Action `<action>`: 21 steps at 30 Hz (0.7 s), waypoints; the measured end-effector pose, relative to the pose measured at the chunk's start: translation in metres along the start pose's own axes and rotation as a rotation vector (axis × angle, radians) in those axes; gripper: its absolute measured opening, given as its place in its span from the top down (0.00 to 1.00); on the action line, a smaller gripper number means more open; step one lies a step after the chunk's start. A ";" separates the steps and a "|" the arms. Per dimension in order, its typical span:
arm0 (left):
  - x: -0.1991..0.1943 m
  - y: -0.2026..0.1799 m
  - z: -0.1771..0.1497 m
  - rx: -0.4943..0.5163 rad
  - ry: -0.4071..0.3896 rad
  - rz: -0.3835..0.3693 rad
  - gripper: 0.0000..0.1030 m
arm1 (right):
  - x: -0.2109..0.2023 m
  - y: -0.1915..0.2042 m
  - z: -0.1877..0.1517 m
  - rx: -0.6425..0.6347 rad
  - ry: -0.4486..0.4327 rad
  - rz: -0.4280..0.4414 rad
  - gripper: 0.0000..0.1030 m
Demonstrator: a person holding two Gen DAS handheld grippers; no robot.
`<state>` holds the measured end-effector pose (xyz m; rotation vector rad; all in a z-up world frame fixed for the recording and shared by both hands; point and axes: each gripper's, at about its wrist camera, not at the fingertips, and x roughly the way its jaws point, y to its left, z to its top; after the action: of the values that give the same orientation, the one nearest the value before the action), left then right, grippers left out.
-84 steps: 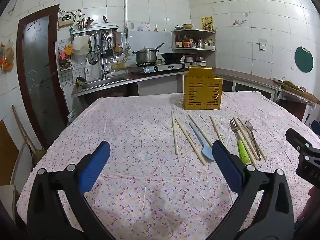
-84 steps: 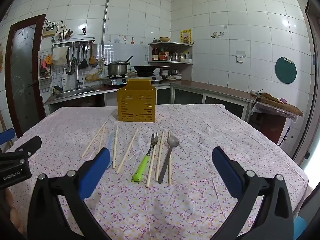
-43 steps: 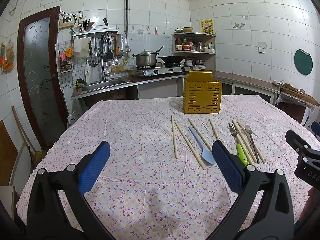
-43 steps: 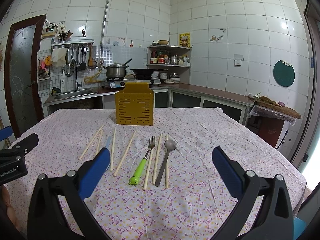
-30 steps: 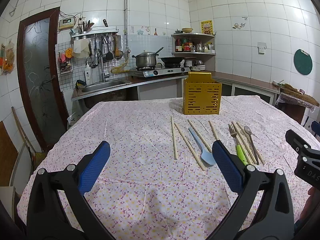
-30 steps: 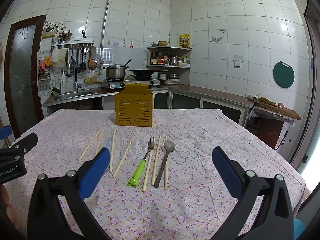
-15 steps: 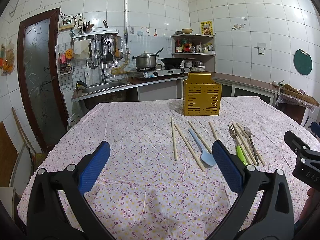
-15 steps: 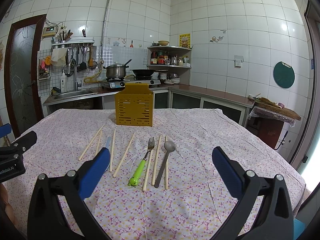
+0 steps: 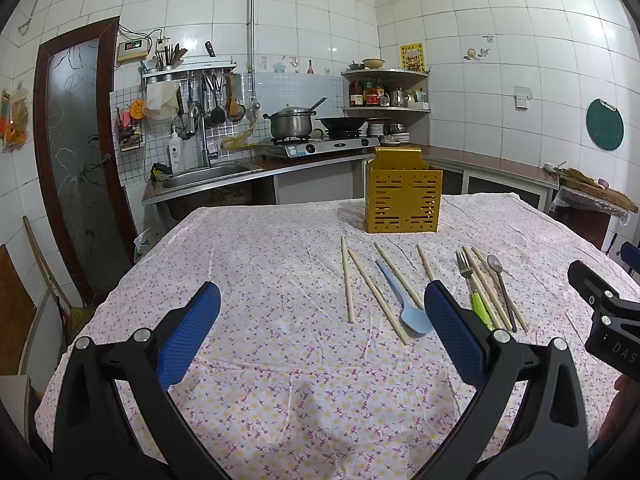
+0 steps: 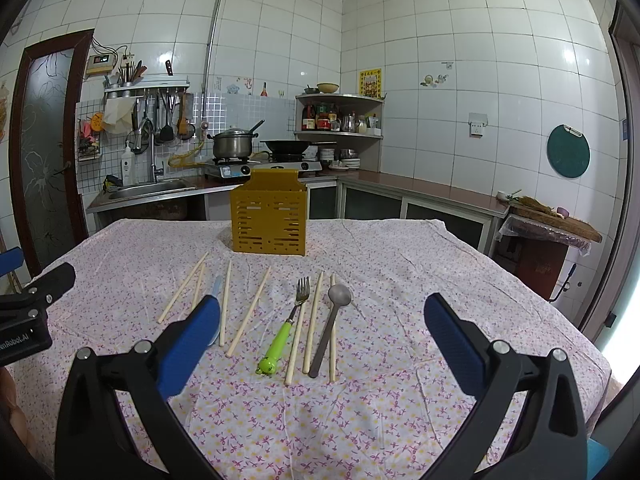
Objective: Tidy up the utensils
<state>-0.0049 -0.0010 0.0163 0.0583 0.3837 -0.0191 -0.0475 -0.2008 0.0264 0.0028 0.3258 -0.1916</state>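
Both wide and empty: left gripper (image 9: pixel 322 334), right gripper (image 10: pixel 322 334). Utensils flat on tablecloth (image 10: pixel 400 280) short of yellow holder (image 10: pixel 269 216): chopsticks (image 10: pixel 249 311), fork (image 10: pixel 289 322), spoon (image 10: pixel 331 326), blue spoon (image 9: pixel 404 300). Likely slips or double grabs on thin, tightly packed sticks beside fork and spoon.

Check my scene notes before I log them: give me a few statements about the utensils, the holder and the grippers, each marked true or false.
1. Both grippers are open and hold nothing. True: the left gripper and right gripper have their fingers spread wide, with nothing between them.
2. The fork has a red handle. False: its handle is green.
3. The yellow holder stands upright at the far side of the utensils. True.
4. The blue spoon is already in the holder. False: it lies on the tablecloth among the chopsticks.
5. The metal spoon lies right of the fork in the right wrist view. True.
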 end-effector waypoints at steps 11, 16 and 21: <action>0.006 -0.002 -0.006 0.007 0.015 0.004 0.04 | 0.006 0.001 -0.006 -0.004 0.018 0.003 0.03; 0.012 -0.002 -0.008 -0.006 0.007 0.004 0.04 | 0.015 0.000 -0.009 -0.012 0.032 0.012 0.03; 0.029 -0.004 -0.005 -0.006 0.027 0.002 0.04 | 0.030 0.001 -0.008 -0.001 0.072 0.027 0.03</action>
<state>0.0202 -0.0050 0.0009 0.0525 0.4104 -0.0156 -0.0218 -0.2056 0.0091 0.0129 0.3977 -0.1653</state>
